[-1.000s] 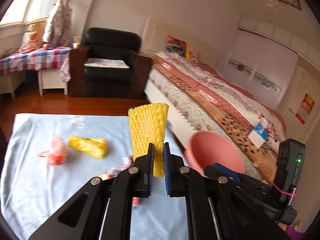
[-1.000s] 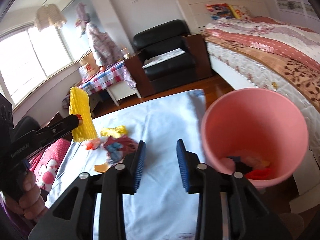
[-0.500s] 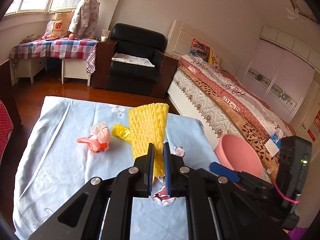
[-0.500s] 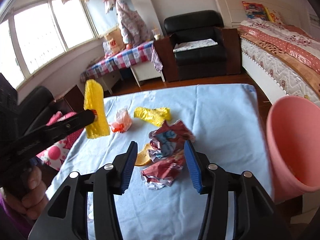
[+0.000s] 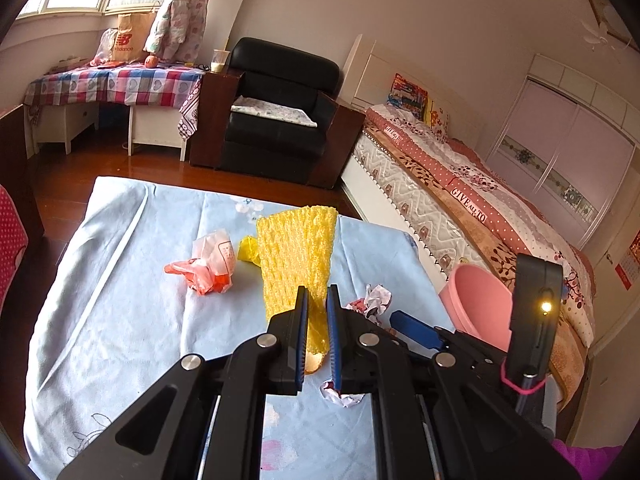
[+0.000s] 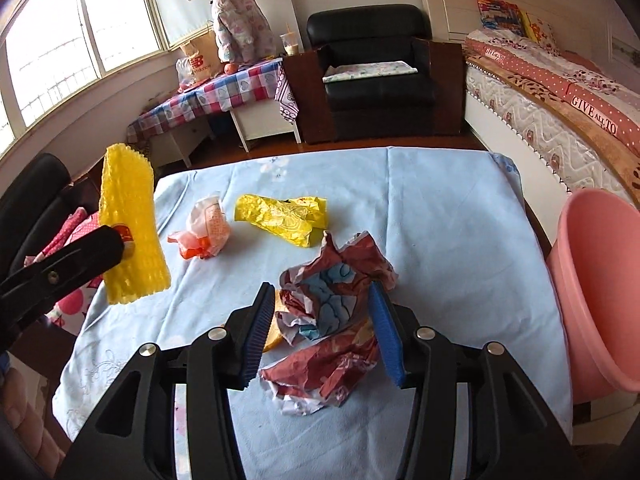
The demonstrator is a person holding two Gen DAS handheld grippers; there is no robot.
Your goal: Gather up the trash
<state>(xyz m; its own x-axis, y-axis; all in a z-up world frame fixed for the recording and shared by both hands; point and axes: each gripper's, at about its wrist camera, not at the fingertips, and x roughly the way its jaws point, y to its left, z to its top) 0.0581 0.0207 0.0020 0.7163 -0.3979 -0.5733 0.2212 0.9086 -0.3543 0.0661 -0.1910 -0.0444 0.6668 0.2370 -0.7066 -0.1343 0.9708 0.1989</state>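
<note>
Since a second ago both views have swung off the pink bin (image 6: 592, 292) and onto the table; the right gripper (image 6: 324, 324) now sits over the crumpled wrapper, which was well ahead of it before. Its jaws have just been opening, with the wrapper now between them.

Left to right, right wrist view: left gripper (image 5: 317, 332) is clamped shut on the yellow foam net (image 6: 130, 228), holding it upright above the left edge of the blue tablecloth (image 6: 440, 208). Next, an orange-white plastic bag (image 6: 204, 232) lies on the cloth, then a yellow wrapper (image 6: 284, 216) just beside it. Centre-front, the red-and-blue crumpled wrapper (image 6: 332, 312) lies between the right gripper's spread pads; pads look close to it but not pressing, so not gripped yet. An orange scrap peeks out under its left side. Pink bin stands off the table's right edge, near the bed.

Step in hand, judged: right hand lining up on the crumpled wrapper while left carries the net. Next move calls for closing on the wrapper's bulk, lifting clear, then carrying right to the bin; the net needs dropping there too.
</note>
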